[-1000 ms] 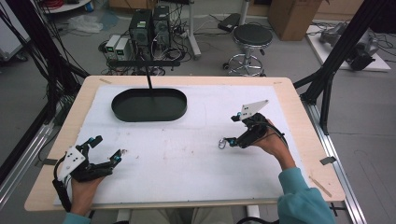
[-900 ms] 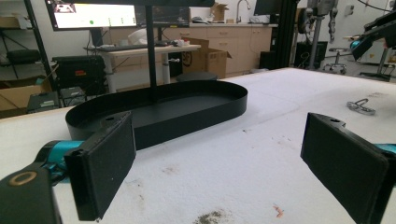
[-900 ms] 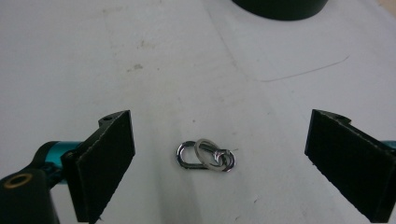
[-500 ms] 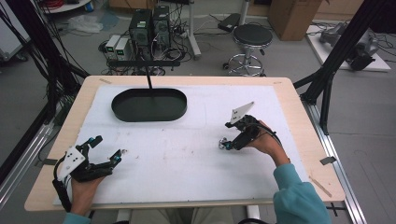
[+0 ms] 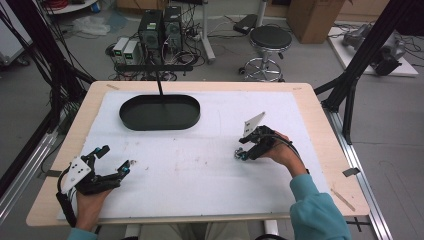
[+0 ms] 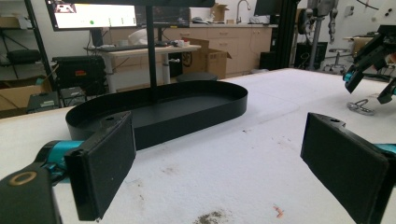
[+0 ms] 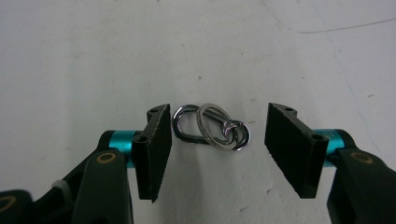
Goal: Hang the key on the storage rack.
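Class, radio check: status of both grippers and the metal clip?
Right gripper open, straddling metal clip on the white mat. Left gripper open, idle. Nothing blocking.

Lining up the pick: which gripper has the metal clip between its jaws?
The right gripper: its open jaws straddle the clip lying on the white mat. The left gripper's hold nothing.

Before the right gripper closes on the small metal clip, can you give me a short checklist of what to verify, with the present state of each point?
1. The right gripper stands open, wide enough for the metal clip: ok.
2. Clip lies between the two jaws: ok, though it sits nearer one pad and looks almost touching it.
3. Clip lies flat on the white table cover, with nothing else under the jaws: ok.
4. Jaws low enough to catch the thin clip: cannot tell.
5. Left gripper is open, far from the clip: ok.
6. Black tray is empty, away from both grippers: ok.
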Tool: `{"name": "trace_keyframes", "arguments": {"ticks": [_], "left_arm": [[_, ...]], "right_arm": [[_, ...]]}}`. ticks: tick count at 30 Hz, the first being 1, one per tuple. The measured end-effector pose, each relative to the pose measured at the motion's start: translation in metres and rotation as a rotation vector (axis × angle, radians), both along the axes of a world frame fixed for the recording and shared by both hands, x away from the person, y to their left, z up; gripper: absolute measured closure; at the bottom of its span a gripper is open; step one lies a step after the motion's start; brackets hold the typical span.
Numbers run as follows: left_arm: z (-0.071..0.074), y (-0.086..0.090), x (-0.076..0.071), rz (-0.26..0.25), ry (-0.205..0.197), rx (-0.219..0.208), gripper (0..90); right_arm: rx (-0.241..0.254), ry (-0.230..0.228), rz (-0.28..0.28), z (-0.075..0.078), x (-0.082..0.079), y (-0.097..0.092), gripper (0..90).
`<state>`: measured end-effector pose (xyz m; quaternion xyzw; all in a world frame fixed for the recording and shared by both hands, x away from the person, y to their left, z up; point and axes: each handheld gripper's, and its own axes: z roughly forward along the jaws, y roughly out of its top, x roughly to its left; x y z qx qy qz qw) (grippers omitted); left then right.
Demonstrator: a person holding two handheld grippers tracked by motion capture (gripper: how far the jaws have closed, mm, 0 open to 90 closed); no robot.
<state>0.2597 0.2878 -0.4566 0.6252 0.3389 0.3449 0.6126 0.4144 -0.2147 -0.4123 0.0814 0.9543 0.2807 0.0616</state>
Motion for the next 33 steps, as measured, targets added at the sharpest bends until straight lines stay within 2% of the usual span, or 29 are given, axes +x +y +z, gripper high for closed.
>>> {"name": "trace_keyframes", "arguments": {"ticks": [5,13,15,19,26,30,33], "left_arm": [[0.0,0.0,0.0,0.001,0.0,0.0,10.7],[0.0,0.0001,0.0,0.0,0.0,0.001,10.7],[-0.0001,-0.0001,-0.0001,0.002,0.0,-0.001,10.7],[0.0,0.0,0.0,0.001,0.0,0.0,10.7],[0.0,-0.0001,-0.0001,0.001,0.0,0.004,10.7],[0.0,-0.0002,0.0,0.002,0.0,0.002,10.7],[0.0,-0.0002,-0.0001,0.001,0.001,0.003,10.7]], "right_arm": [[-0.04,-0.022,0.015,-0.0014,0.0002,0.0019,49.3],[-0.069,-0.032,0.029,-0.003,-0.0003,0.0048,61.0],[-0.079,-0.045,0.04,-0.0031,0.0001,0.0058,66.7],[-0.085,-0.044,0.031,-0.0025,-0.0003,0.0059,71.2],[-0.073,-0.04,0.008,-0.0006,0.0014,0.0051,79.3],[-0.065,-0.037,0.004,-0.001,0.0021,0.0054,80.3],[-0.048,-0.021,-0.004,-0.0004,0.0028,0.0052,82.9]]}}
